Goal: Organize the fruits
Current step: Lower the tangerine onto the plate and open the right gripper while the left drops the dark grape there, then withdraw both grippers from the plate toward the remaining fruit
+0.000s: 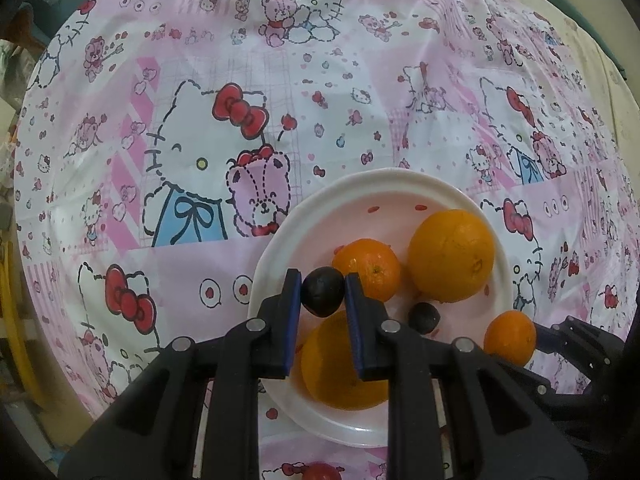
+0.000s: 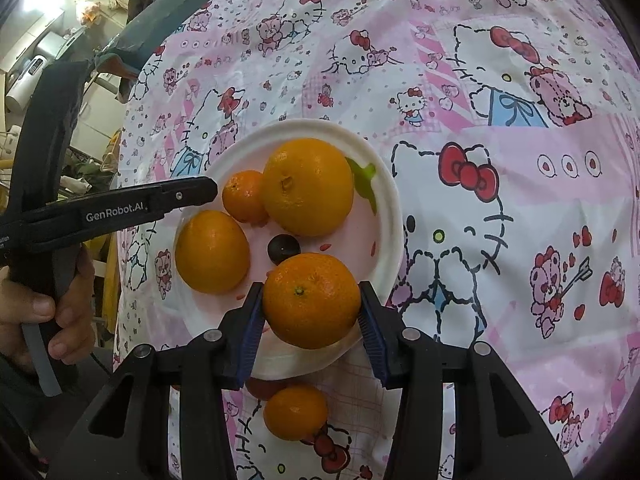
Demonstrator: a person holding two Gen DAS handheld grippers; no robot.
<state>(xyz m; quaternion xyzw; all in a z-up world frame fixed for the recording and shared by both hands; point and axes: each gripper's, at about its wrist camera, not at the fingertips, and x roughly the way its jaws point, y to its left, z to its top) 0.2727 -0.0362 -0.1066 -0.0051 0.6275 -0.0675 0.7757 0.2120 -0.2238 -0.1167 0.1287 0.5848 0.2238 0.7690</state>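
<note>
A white plate (image 1: 276,248) (image 2: 390,216) on the pink cartoon cloth holds two big oranges (image 1: 452,256) (image 2: 308,186), a small mandarin (image 1: 370,268) (image 2: 244,196) and a dark plum (image 1: 425,317) (image 2: 283,249). My left gripper (image 1: 323,292) is shut on another dark plum (image 1: 323,296), held over the plate above an orange (image 1: 340,364). My right gripper (image 2: 311,300) is shut on a mandarin (image 2: 312,300) at the plate's near rim; that mandarin also shows in the left wrist view (image 1: 510,336). The left gripper's arm (image 2: 120,208) reaches in from the left.
Another mandarin (image 2: 296,412) and a red fruit (image 2: 264,389) lie on the cloth just in front of the plate, under my right gripper. A red fruit (image 1: 320,472) shows under my left gripper. The table edge and room clutter lie to the left (image 2: 80,120).
</note>
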